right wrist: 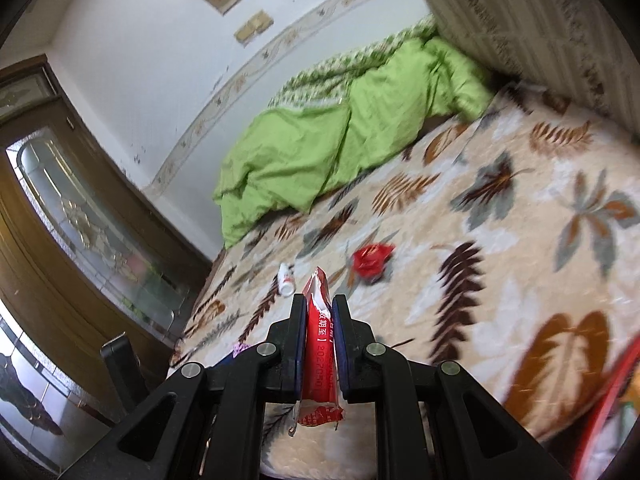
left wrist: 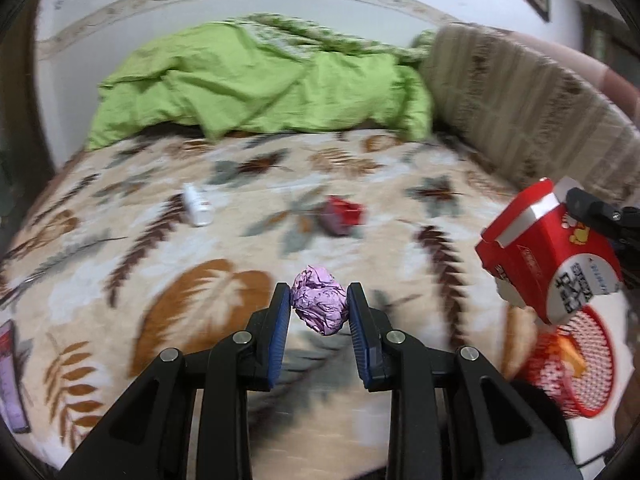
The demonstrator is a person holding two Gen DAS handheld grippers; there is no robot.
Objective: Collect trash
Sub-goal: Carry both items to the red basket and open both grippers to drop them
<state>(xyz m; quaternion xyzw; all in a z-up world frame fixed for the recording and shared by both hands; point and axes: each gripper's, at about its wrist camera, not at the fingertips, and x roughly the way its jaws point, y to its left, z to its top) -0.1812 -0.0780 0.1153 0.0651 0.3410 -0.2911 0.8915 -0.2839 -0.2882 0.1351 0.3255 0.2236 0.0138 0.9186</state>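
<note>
Two grippers are at work over a bed covered by one leaf-patterned blanket [left wrist: 224, 240], and each carries one piece of trash. The left gripper [left wrist: 319, 300] pinches one crumpled ball of purple paper [left wrist: 318, 304] between its two blue pads, the ball touching both pads and held clear of the blanket beneath. The right gripper [right wrist: 317, 312] is pressed together on one torn red carton [right wrist: 320, 344], flattened upright between its fingers, with the ragged top edge sticking out past the fingertips and the crushed bottom hanging behind them. In the left wrist view that same red carton [left wrist: 536, 248] shows well to the right of the left gripper, above one red perforated basket [left wrist: 576, 364] that sits at the bed's right edge and holds something orange. Two loose pieces still lie on the blanket ahead of both grippers: one small white bottle [left wrist: 198, 210], ahead and to the left of the left gripper, and one crumpled red wrapper [left wrist: 342, 216], ahead and slightly right of it. From the right gripper the white bottle [right wrist: 286, 278] lies just ahead and left of the fingertips, the red wrapper [right wrist: 372, 260] ahead and right. Beyond them lies one rumpled green quilt [left wrist: 256, 80], and one striped cushion [left wrist: 520, 104] stands to its right.
</note>
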